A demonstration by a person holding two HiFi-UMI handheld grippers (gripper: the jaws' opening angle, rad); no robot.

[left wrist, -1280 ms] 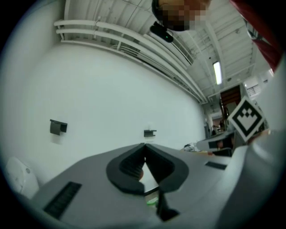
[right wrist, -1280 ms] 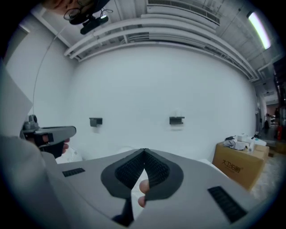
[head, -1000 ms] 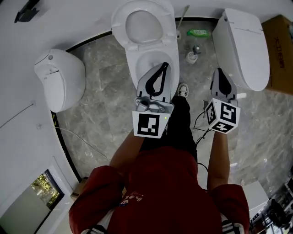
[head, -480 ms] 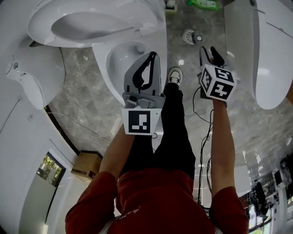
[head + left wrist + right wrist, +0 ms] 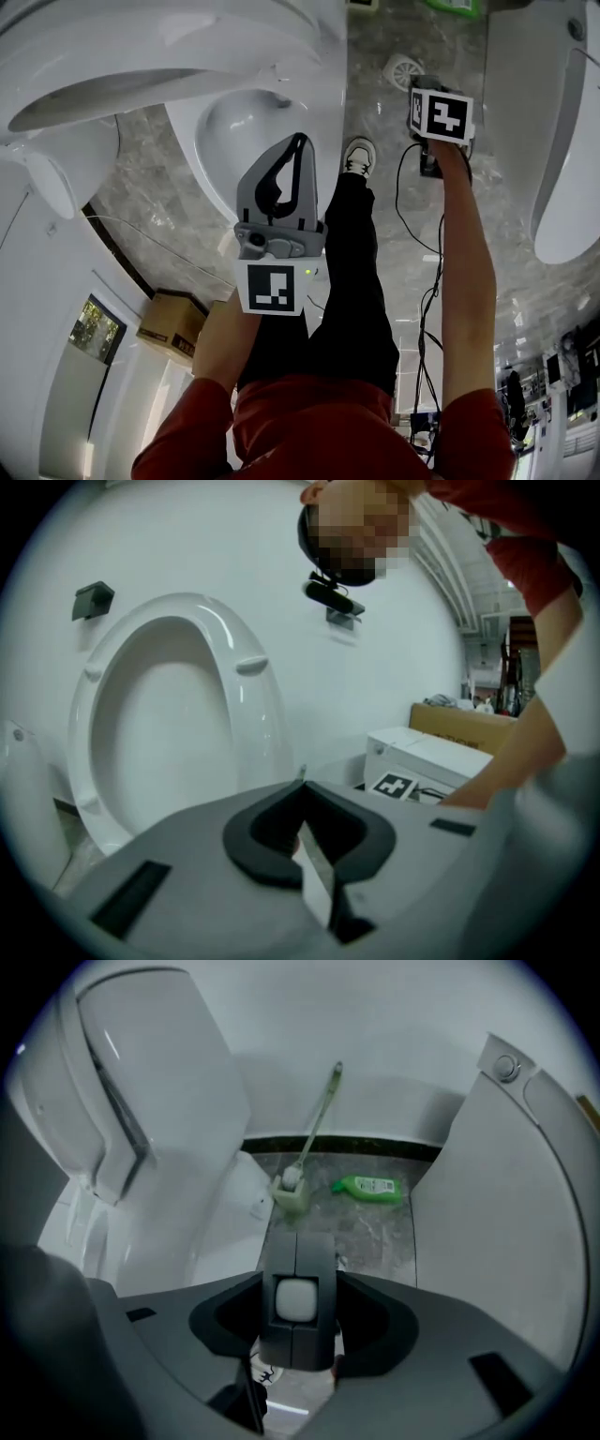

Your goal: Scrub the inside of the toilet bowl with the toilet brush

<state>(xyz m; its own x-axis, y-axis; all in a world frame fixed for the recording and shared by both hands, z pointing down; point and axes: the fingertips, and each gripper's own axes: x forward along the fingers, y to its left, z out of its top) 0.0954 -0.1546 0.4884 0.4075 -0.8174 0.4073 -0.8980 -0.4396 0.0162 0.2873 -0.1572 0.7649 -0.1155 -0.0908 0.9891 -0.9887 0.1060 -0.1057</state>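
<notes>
The white toilet bowl (image 5: pixel 246 120) lies open at the upper left, its seat (image 5: pixel 141 56) raised. My left gripper (image 5: pixel 298 141) hangs over the bowl's near rim, shut and empty. In the left gripper view it (image 5: pixel 300 782) faces the upright seat (image 5: pixel 159 742). My right gripper (image 5: pixel 439 117) points down at the floor to the right of the bowl, its tips hidden behind its marker cube. Its jaws (image 5: pixel 297 1269) are opening, and a dark block with a pale square face sits between them untouched. The toilet brush (image 5: pixel 319 1124) leans on the wall in its holder (image 5: pixel 291 1194), beyond the jaws.
A green bottle (image 5: pixel 367 1187) lies on the floor by the brush holder (image 5: pixel 401 70). A second white toilet (image 5: pixel 553 141) stands to the right and a white fixture (image 5: pixel 47 178) to the left. My shoe (image 5: pixel 359 155), a dangling cable (image 5: pixel 427 281) and a cardboard box (image 5: pixel 169 323) are below.
Both grippers have sunk and the bowl looms larger. The right gripper has tipped from forward to straight down beside the brush holder. The left gripper stays shut over the bowl.
</notes>
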